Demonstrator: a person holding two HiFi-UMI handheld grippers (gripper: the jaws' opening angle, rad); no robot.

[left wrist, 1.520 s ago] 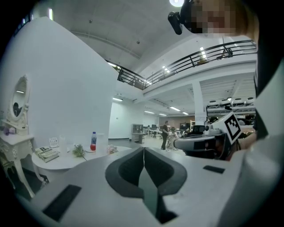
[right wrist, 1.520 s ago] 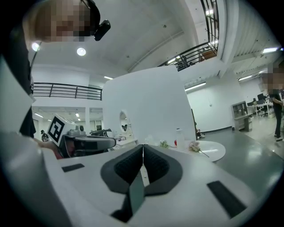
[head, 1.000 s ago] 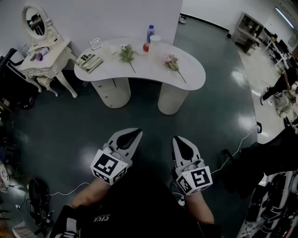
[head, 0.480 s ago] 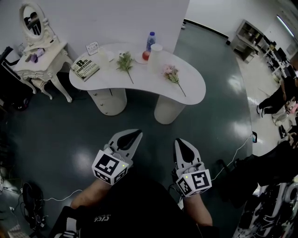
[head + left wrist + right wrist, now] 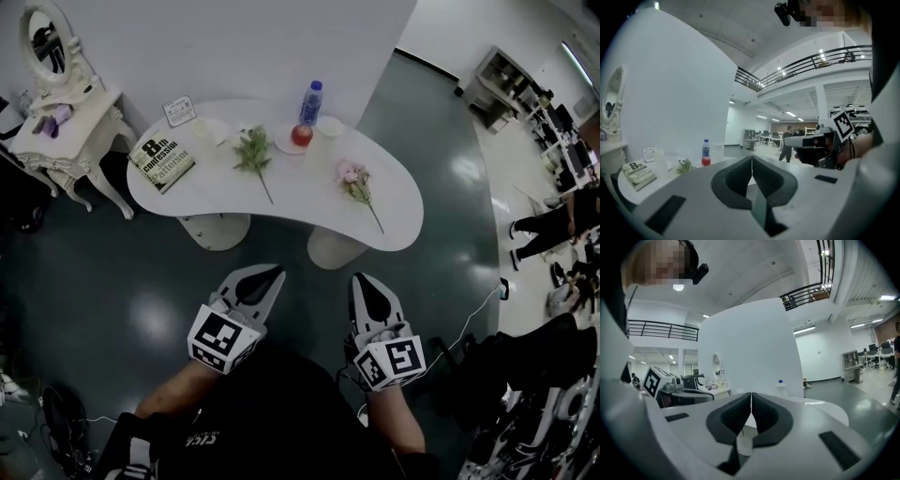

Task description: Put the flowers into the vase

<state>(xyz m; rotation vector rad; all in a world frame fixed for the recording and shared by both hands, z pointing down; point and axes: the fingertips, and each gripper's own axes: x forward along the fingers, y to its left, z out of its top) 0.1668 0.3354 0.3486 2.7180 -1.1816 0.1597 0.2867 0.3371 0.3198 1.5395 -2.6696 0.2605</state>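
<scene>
Short of the white kidney-shaped table (image 5: 216, 192), above a dark glossy floor: left gripper (image 5: 277, 270) and right gripper (image 5: 360, 279), side by side and pointed toward the tabletop, each clenched, jaws pressed together on nothing. Lying on the table, well apart from both grippers: green flower sprig (image 5: 253, 153) near the middle and pink flowers (image 5: 353, 178) to its right, stems angled toward the near edge. At the far edge, by the wall: white vase (image 5: 330, 126), upright, just beside a red apple (image 5: 302, 135) on a plate, with a blue-capped bottle (image 5: 312, 97) behind. Toward the left end: book (image 5: 161, 159), flat on the top. Farther left, apart from the table: cream dressing table (image 5: 80, 105) with oval mirror.
</scene>
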